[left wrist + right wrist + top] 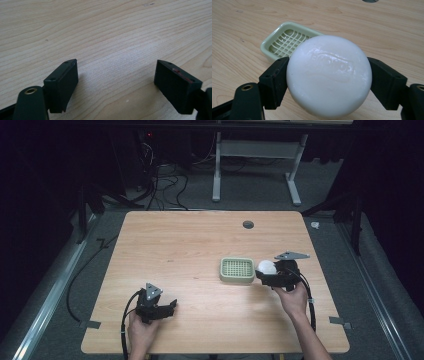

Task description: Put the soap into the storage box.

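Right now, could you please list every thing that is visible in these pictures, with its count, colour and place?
Soap bar: one, white, round, held between the right gripper's jaws, just right of the dish.
Soap dish: one, pale green with a slatted grid, on the table right of centre, nothing in it.
Table: one, light wood, with a dark round grommet near the far edge.
Cables: several, black, on the grey floor beyond the table.
Left gripper: one, black, low over the near left of the table, jaws open.
Right gripper: one, black, shut on the soap.
Hands: two, one per gripper.
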`<state>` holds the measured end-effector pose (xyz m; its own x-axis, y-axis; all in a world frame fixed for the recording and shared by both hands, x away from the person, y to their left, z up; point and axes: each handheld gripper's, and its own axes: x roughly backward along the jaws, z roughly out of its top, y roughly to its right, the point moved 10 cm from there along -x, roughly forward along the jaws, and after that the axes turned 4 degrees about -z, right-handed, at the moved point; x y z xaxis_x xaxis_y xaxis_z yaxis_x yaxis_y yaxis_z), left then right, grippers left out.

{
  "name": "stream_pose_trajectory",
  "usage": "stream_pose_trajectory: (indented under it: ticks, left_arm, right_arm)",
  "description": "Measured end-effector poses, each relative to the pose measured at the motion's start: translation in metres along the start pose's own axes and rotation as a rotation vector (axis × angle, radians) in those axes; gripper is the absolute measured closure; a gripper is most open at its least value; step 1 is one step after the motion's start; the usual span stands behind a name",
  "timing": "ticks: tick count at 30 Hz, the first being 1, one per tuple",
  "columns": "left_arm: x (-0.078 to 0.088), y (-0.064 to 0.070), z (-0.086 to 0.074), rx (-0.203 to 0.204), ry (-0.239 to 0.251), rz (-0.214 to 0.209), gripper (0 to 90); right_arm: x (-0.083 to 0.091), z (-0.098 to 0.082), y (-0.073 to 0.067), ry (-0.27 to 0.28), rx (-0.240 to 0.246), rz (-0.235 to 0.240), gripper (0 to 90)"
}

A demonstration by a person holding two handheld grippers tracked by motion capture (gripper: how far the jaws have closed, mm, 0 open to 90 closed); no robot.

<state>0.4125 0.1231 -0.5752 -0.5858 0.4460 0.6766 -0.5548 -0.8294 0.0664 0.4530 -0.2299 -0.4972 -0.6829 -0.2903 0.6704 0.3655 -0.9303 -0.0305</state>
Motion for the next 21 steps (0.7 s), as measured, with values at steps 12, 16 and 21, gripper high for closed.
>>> stream_pose_trajectory:
  ticks: [12,16,21]
  left_arm:
    - [0.000,0.000,0.000,0.000,0.000,0.000,19.8]
    - [0.000,0.000,0.000,0.000,0.000,0.000,19.8]
    - [0.000,0.000,0.000,0.000,0.000,0.000,19.8]
  right_arm:
    - [-0.004,0.010,-0.010,0.000,0.018,0.021,23.9]
    - [-0.006,0.016,-0.014,0.002,0.030,0.027,23.9]
    - [-0.009,0.019,-0.017,0.000,0.039,0.031,23.9]
